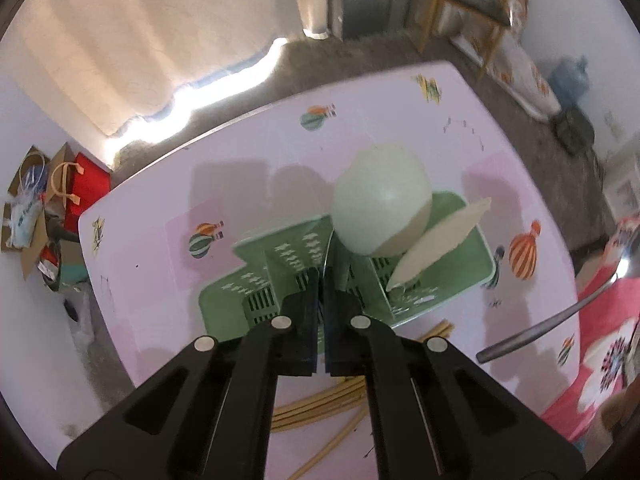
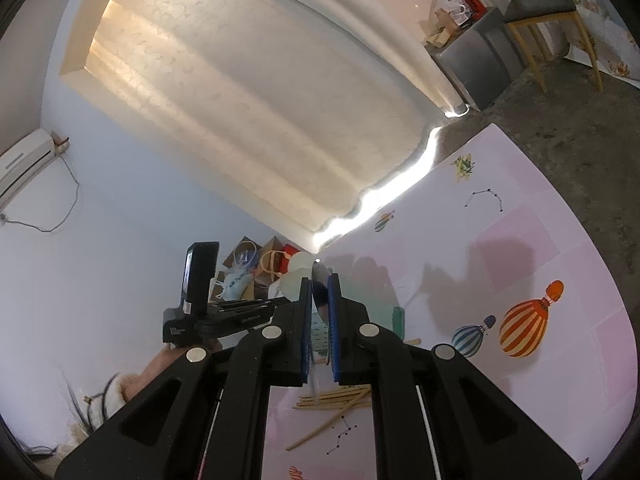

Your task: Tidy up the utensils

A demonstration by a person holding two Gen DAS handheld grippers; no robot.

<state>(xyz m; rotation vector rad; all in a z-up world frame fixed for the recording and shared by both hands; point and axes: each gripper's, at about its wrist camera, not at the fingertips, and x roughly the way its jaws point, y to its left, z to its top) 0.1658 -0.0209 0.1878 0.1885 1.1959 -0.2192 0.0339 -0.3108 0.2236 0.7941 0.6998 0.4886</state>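
Green plastic forms the caddy (image 1: pixel 280 256), which stands on the pink bench (image 1: pixel 472 128) with several slotted compartments. Two pale ladles (image 1: pixel 380 200) stand in its right-hand part, one bowl round and facing up, the other (image 1: pixel 440 240) seen edge-on beside it. The left gripper (image 1: pixel 321 280) points steeply down over the caddy's middle with its jaws fully closed; a thin metal edge rises from between the tips, but what it is cannot be told. The right gripper (image 2: pixel 319 292) is clamped on a metal spoon (image 2: pixel 320 280), whose bowl sticks up between the blue pads. In the left wrist view that spoon's (image 1: pixel 560 316) handle reaches in from the right, above the bench. Bamboo chopsticks (image 2: pixel 336 400) lie loose on the bench just in front of the caddy, one apart from the bundle.
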